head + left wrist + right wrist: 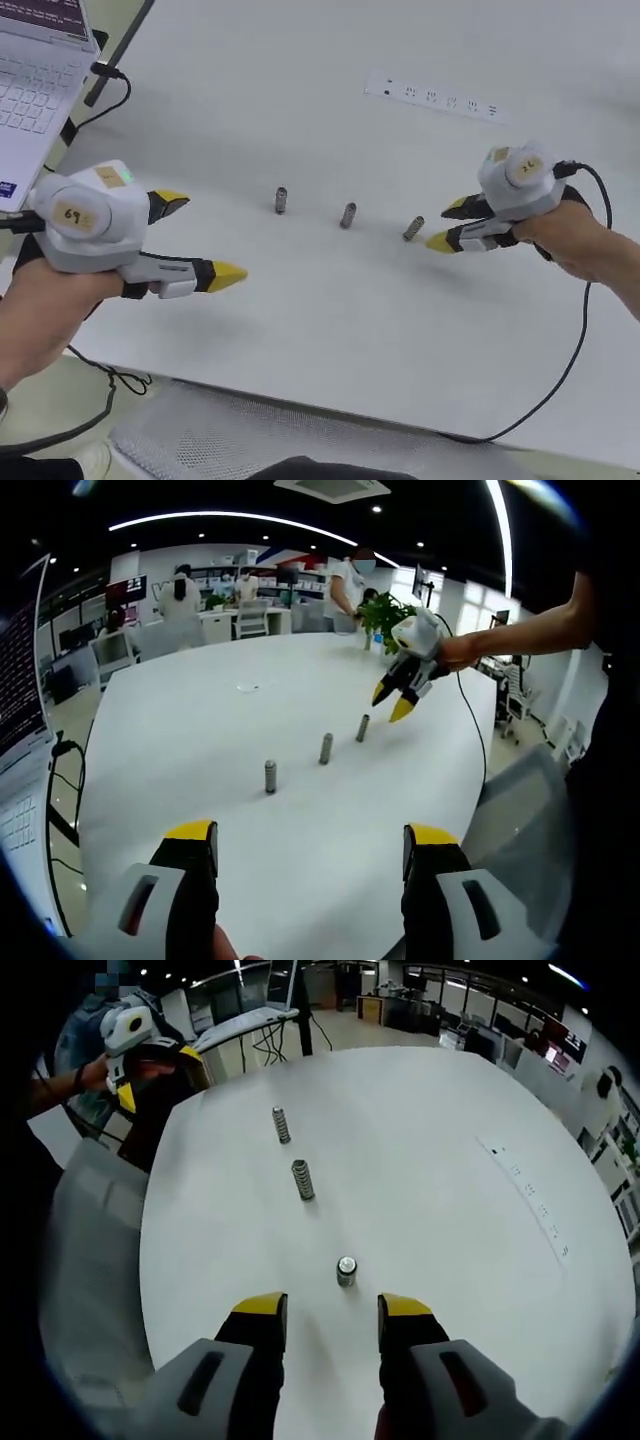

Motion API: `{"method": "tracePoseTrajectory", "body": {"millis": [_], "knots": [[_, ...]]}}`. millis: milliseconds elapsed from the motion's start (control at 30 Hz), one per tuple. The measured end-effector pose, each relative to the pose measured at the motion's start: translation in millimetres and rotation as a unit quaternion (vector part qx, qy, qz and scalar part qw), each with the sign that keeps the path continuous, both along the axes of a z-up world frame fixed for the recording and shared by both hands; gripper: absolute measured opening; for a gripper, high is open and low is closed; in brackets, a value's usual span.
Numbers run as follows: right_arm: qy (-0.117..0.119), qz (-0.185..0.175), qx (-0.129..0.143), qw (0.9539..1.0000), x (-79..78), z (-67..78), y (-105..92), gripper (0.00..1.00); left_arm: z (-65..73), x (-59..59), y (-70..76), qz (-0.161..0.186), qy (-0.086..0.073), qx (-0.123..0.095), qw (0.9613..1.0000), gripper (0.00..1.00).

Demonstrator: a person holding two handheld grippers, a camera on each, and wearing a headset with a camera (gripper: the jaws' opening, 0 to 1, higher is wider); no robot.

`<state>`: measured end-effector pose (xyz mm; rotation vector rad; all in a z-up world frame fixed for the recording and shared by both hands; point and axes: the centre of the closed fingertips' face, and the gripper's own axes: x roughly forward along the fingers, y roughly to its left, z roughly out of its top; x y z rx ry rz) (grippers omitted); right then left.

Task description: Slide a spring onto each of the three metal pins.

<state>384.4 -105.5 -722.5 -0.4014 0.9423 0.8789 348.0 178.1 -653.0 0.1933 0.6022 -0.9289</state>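
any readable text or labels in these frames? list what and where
"69": handwritten on the tan sticker on the left gripper.
Handwritten label on the right gripper: a scribble, not legible.
Screen text and blue badge on the laptop: too small.
Markings on the power strip: too small.

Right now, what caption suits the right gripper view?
Open right gripper faces the nearest pin; left gripper hovers across the white table.

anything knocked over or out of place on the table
Nothing stands out: the three pins stand upright in a row on the table, the left hand-held gripper and right hand-held gripper open, touching none.
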Motion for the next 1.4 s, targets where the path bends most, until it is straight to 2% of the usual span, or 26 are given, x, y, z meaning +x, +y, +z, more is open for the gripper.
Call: {"method": "tracePoseTrajectory", "body": {"millis": [167,467,933,1200,1400], "knots": [[-0.007,-0.016,0.014,0.9997,-7.8,5.7,-0.8,0.37,1.0,-1.6,-0.8,-0.001,0.0,-0.001,1.0,0.72],[-0.019,-0.055,0.056,0.9967,-21.4,15.2,1.1,0.38,2.5,-2.9,-2.7,-0.001,-0.001,-0.001,1.0,0.72],[-0.036,-0.109,0.104,0.9879,-48.8,28.7,1.4,0.46,6.3,-3.1,-8.1,-0.004,-0.004,-0.002,1.0,0.72],[-0.046,-0.143,0.121,0.9812,-64.7,34.9,-0.1,0.51,7.2,-2.9,-10.7,-0.006,-0.005,-0.001,1.0,0.72],[-0.051,-0.16,0.125,0.978,-74.5,40.2,0.6,0.56,7.6,-2.9,-12.9,-0.007,-0.005,-0.001,1.0,0.72]]}}
